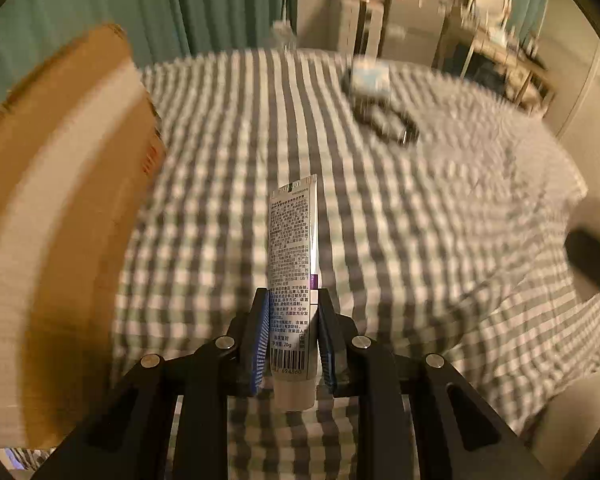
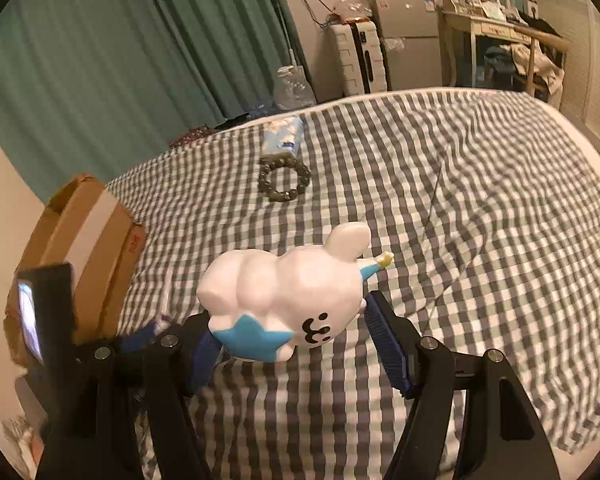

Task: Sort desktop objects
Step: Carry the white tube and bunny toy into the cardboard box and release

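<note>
My left gripper (image 1: 293, 300) is shut on a white tube (image 1: 294, 256) with black print, held upright above the checked bedspread (image 1: 440, 208). My right gripper (image 2: 288, 312) is shut on a white rabbit figurine (image 2: 284, 292) with a blue star and a smiley face, held above the bedspread (image 2: 480, 208). A dark bead bracelet (image 2: 286, 184) and a blue-and-white tissue pack (image 2: 282, 138) lie further back; in the blurred left wrist view the bracelet (image 1: 388, 122) and the pack (image 1: 370, 78) show at upper right. The left gripper's body (image 2: 56, 320) shows at the right wrist view's left edge.
An open brown cardboard box (image 1: 60, 200) stands at the bed's left side, close to my left gripper; it also shows in the right wrist view (image 2: 88, 248). Green curtains (image 2: 140, 60) hang behind. A suitcase (image 2: 358, 60), cabinet and cluttered desk (image 2: 500, 28) stand beyond the bed.
</note>
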`<act>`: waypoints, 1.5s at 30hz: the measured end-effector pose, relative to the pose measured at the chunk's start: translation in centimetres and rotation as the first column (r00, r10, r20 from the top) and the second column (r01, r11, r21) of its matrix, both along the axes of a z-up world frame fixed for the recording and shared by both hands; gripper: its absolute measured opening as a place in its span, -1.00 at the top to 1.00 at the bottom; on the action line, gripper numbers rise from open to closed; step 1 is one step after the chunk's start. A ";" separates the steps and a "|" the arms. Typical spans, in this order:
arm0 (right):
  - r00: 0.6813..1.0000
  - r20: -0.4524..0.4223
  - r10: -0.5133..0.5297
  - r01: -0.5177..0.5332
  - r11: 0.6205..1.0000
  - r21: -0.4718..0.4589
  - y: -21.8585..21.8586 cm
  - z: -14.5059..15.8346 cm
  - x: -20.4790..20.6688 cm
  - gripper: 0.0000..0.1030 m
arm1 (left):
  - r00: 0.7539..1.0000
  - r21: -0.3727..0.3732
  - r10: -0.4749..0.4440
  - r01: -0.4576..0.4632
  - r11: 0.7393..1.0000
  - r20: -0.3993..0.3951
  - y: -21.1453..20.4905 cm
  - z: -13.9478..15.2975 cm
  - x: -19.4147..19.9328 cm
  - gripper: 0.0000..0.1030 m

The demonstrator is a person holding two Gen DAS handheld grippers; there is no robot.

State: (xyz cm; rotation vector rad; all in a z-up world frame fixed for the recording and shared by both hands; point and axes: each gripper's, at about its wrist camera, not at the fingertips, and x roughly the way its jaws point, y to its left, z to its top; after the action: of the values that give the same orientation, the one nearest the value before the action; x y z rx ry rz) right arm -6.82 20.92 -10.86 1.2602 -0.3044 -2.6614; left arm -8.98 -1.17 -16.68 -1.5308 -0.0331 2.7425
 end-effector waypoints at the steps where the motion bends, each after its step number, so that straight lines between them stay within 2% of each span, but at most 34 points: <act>1: 1.000 -0.014 -0.007 0.007 1.000 0.010 -0.1 0.5 0.4 -0.30 | 1.000 0.011 0.002 -0.002 1.000 -0.028 -0.5 1.4 0.4 0.56; 5: 0.998 -0.058 -0.001 0.002 1.000 0.006 -1.1 4.0 1.2 -0.30 | 0.992 0.046 0.013 -0.007 0.999 -0.129 -2.5 7.0 0.9 0.56; 6: 0.997 -0.072 -0.003 0.003 1.000 0.000 -1.5 5.0 1.4 -0.30 | 0.989 0.047 0.012 -0.005 0.999 -0.147 -2.5 7.5 0.1 0.56; 12: 0.987 -0.150 0.054 -0.054 0.999 0.001 -5.6 10.5 2.0 -0.30 | 0.955 0.051 -0.024 0.041 0.998 -0.297 -5.9 14.9 0.7 0.56; 15: 0.980 -0.177 0.090 -0.095 0.995 -0.018 -8.1 12.8 2.3 -0.30 | 0.943 0.051 0.017 0.000 0.999 -0.332 -8.4 17.2 0.6 0.56; 19: 0.973 -0.189 0.129 -0.146 0.986 -0.078 -11.3 14.6 2.1 -0.30 | 0.924 0.062 0.081 -0.063 0.996 -0.373 -14.1 20.2 1.0 0.56; 21: 0.969 -0.190 0.155 -0.178 0.978 -0.110 -13.4 15.4 1.6 -0.31 | 0.919 0.061 0.095 -0.078 0.995 -0.383 -17.1 20.7 1.3 0.56; 26: 0.955 -0.169 0.244 -0.261 0.962 -0.086 -19.6 14.8 0.9 -0.31 | 0.928 0.100 0.148 -0.121 0.988 -0.341 -23.0 18.3 1.0 0.56; 29: 0.945 -0.127 0.300 -0.311 0.947 -0.078 -23.3 13.2 0.3 -0.31 | 0.933 0.126 0.180 -0.147 0.981 -0.312 -26.5 15.1 0.7 0.56; 33: 0.936 -0.076 0.345 -0.348 0.937 -0.026 -27.8 11.3 -1.1 -0.31 | 0.950 0.143 0.168 -0.134 0.981 -0.264 -28.6 11.6 0.2 0.56; 36: 0.935 -0.029 0.353 -0.354 0.934 -0.051 -29.7 9.8 -2.8 -0.32 | 0.958 0.172 0.151 -0.111 0.979 -0.244 -29.3 9.5 -0.3 0.56; 37: 0.939 -0.010 0.344 -0.344 0.936 -0.076 -30.2 9.1 -3.4 -0.34 | 0.961 0.168 0.145 -0.106 0.980 -0.235 -29.3 8.9 -0.6 0.49; 38: 0.943 0.005 0.333 -0.331 0.938 -0.104 -30.5 8.6 -3.9 -0.49 | 0.964 0.161 0.139 -0.104 0.981 -0.226 -29.3 8.4 -0.8 0.42; 39: 0.946 0.018 0.324 -0.319 0.939 -0.126 -30.7 8.1 -4.4 -0.66 | 0.966 0.151 0.135 -0.103 0.983 -0.220 -29.3 7.9 -0.9 0.16; 40: 0.952 0.027 0.306 -0.300 0.944 -0.135 -31.0 7.7 -4.7 -0.87 | 0.966 0.134 0.144 -0.117 0.984 -0.215 -29.3 7.5 -1.0 -0.31; 42: 0.965 -0.011 0.262 -0.261 0.954 -0.148 -31.0 7.3 -4.6 -0.87 | 0.961 0.097 0.186 -0.169 0.981 -0.206 -29.5 7.0 -0.7 -0.63; 45: 0.975 -0.021 0.219 -0.220 0.963 -0.159 -31.1 6.9 -4.4 -0.88 | 0.960 0.136 0.189 -0.163 0.977 -0.209 -29.8 6.8 -0.3 -0.68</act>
State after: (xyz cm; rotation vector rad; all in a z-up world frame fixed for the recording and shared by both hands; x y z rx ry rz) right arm -11.25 -10.17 -3.97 1.1662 -0.3494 -2.4006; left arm -9.24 -30.98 -9.84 -1.2432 -0.3411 2.9689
